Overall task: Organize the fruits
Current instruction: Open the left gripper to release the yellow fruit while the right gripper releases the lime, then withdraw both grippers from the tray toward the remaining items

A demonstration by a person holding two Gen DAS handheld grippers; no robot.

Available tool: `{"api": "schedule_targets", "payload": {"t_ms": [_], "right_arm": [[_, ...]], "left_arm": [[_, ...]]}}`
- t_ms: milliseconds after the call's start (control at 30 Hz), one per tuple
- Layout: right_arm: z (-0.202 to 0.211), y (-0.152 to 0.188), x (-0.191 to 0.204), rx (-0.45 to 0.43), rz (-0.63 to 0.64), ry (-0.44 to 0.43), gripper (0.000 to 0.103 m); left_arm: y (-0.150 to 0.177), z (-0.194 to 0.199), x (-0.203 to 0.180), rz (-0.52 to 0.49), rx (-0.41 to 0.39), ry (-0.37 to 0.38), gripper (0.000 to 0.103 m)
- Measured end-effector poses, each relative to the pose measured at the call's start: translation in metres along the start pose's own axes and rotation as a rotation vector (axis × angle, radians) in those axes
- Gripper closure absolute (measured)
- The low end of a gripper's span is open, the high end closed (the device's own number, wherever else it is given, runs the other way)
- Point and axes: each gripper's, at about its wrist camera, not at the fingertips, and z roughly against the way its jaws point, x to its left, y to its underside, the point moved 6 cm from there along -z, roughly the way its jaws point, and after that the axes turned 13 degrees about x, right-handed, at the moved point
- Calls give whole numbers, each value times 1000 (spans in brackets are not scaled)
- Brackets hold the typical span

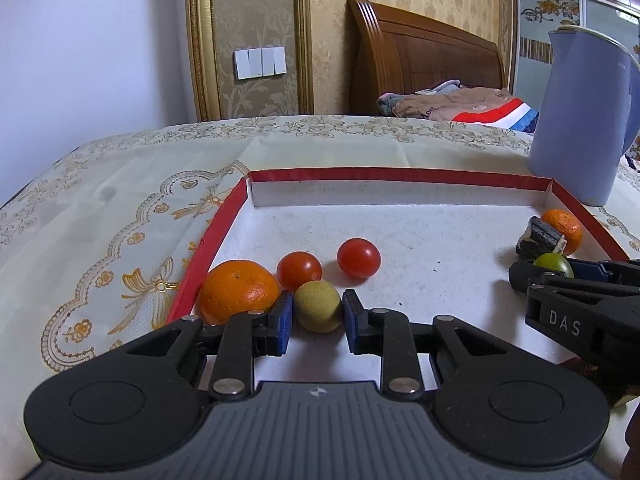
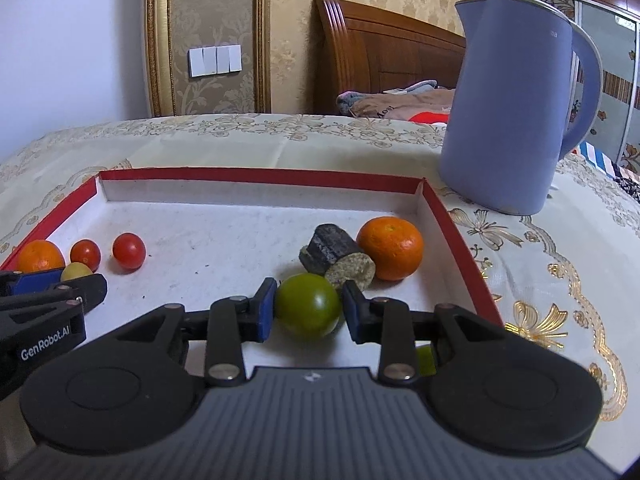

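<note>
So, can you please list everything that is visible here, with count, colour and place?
tray: 1, red rim, white inside, on the tablecloth
oranges: 2, orange, one at each side of the tray
red tomatoes: 2, red, left part of tray
yellow fruit: 1, yellowish, between left pads
green fruit: 1, green, between right pads
dark chunk: 1, black, beside right orange
kettle: 1, blue, right of tray
tablecloth: 1, cream and gold
left gripper: black, blue pads
right gripper: black, blue pads
</note>
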Motion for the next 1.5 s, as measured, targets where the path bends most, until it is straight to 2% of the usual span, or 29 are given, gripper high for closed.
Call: {"api": "schedule_targets", "payload": {"t_ms": [67, 167, 233, 267, 300, 333, 400, 433, 500, 567, 600, 733, 1100, 1233, 1300, 1400, 1433, 1500], "right_arm": [[1, 0, -2, -4, -11, -1, 70], [1, 1, -6, -3, -31, 2, 60], [1, 1, -10, -5, -58, 5, 49], [2, 0, -12, -11, -64, 5, 48], [4, 0, -13, -19, -65, 11, 43], [5, 0, -13, -27, -62, 18, 32], [8, 0, -14, -46, -64, 28, 19], [10, 0, -14, -52, -63, 26, 19], [14, 0, -14, -60, -59, 19, 18], [16, 1, -15, -57, -61, 13, 12], [17, 2, -16, -54, -59, 4, 9], [27, 3, -22, -82, -77, -4, 5], [39, 13, -34, -94, -128, -31, 3], [42, 18, -37, -97, -142, -36, 3], [44, 20, -39, -97, -150, -43, 3], [49, 25, -42, -102, -164, -56, 3], [51, 27, -43, -103, -169, -61, 2], [56, 31, -44, -109, -173, -78, 1]], "left_arm": [[1, 0, 0, -4, -3, 0, 77], [2, 1, 1, -7, -6, 0, 77], [1, 1, 1, -5, -5, 5, 77], [1, 1, 2, -5, -6, 6, 77], [2, 1, 1, -8, -7, 6, 76], [2, 2, 1, -10, -8, 6, 76], [2, 2, 0, -14, -10, 7, 75], [2, 2, 0, -15, -9, 9, 74], [3, 3, 1, -14, -5, 33, 68], [4, 5, -2, -23, 3, 97, 42], [5, 6, -4, -30, 3, 113, 38], [10, 13, -9, -66, -27, 81, 37], [17, 27, 1, -23, -42, 136, 37], [21, 31, 2, -22, -47, 142, 37], [23, 34, 2, -33, -63, 121, 36], [27, 43, 2, -44, -97, 89, 26], [28, 46, 3, -40, -108, 77, 19], [30, 52, 8, -23, -122, 81, 18]]}}
